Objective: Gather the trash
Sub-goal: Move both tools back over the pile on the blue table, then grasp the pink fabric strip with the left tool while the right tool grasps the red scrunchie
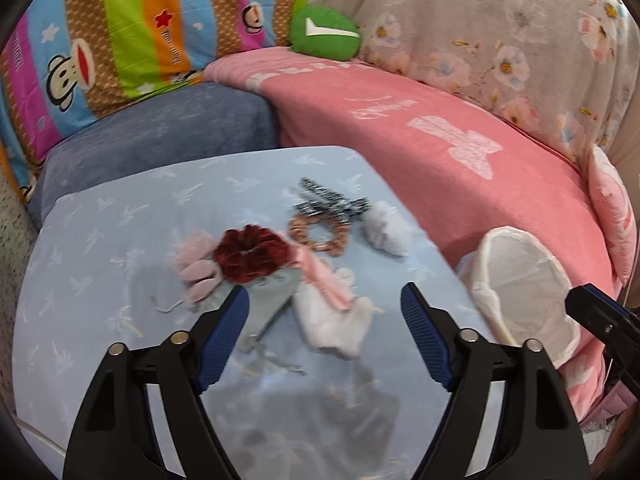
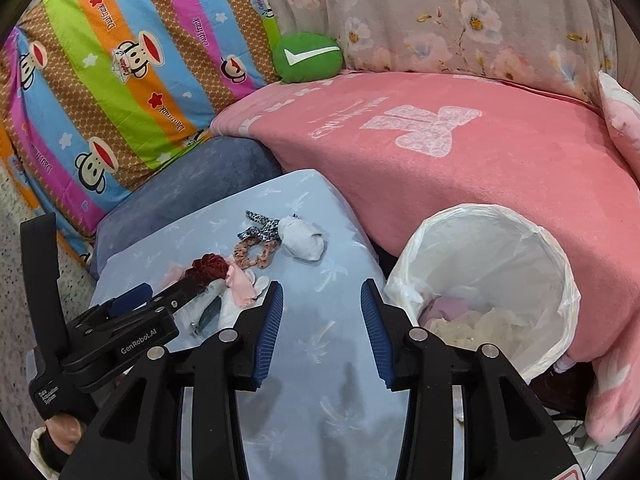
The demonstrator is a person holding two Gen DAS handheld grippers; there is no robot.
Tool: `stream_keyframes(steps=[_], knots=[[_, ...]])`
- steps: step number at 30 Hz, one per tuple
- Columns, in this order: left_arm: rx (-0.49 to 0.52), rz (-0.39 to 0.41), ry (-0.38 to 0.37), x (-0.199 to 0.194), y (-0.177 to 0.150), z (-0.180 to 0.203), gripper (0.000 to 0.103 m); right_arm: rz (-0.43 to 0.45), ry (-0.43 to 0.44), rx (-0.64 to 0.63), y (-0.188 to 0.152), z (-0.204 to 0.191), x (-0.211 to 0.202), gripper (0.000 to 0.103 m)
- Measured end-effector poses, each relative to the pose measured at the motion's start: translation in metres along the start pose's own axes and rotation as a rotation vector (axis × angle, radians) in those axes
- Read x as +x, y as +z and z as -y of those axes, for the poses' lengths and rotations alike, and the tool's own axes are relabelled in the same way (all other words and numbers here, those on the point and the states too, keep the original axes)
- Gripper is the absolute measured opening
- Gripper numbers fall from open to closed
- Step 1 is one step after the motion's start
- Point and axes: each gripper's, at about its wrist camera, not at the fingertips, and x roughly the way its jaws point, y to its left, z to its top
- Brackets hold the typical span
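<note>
While crumpled tissues [image 1: 340, 320] and a velvety scrunchie [image 1: 250, 254] are lying mid-cushion [image 1: 100, 248], both grippers, left [image 1: 325, 308] and right [image 2: 322, 300], are angling downward, fingers apart, gripping nothing.

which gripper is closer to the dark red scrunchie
Left. The left gripper, open, sits just short of the dark red scrunchie; the right gripper, open, is off beside the bin.

This looks like a home bedroom. A cartoon-monkey quilt [image 2: 120, 80] fills the upper left, a pink blanket [image 2: 460, 148] spreads across the right, a floral cover [image 2: 460, 20] lies behind.
</note>
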Motion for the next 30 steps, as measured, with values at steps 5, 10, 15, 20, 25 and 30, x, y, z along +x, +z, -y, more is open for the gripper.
stream_keyframes(steps=[5,10,15,20,25,30], knots=[[-0.044,-0.017,0.053,0.007,-0.002,-0.035,0.077,-0.042,0.025,-0.023,-0.005,-0.021,0.022,0.040],[-0.082,-0.032,0.093,0.016,-0.001,-0.067,0.077,-0.076,0.043,-0.041,-0.008,-0.040,0.046,0.040],[-0.131,-0.052,0.120,0.033,0.002,-0.096,0.078,-0.107,0.049,-0.063,-0.010,-0.057,0.072,0.044],[-0.206,-0.077,0.101,0.053,0.007,-0.117,0.078,-0.144,0.067,-0.063,-0.007,-0.070,0.103,0.045],[-0.233,-0.096,0.093,0.071,0.013,-0.127,0.077,-0.159,0.077,-0.079,0.001,-0.085,0.129,0.045],[-0.260,-0.116,0.060,0.084,0.019,-0.132,0.066,-0.175,0.097,-0.092,0.011,-0.106,0.157,0.045]])
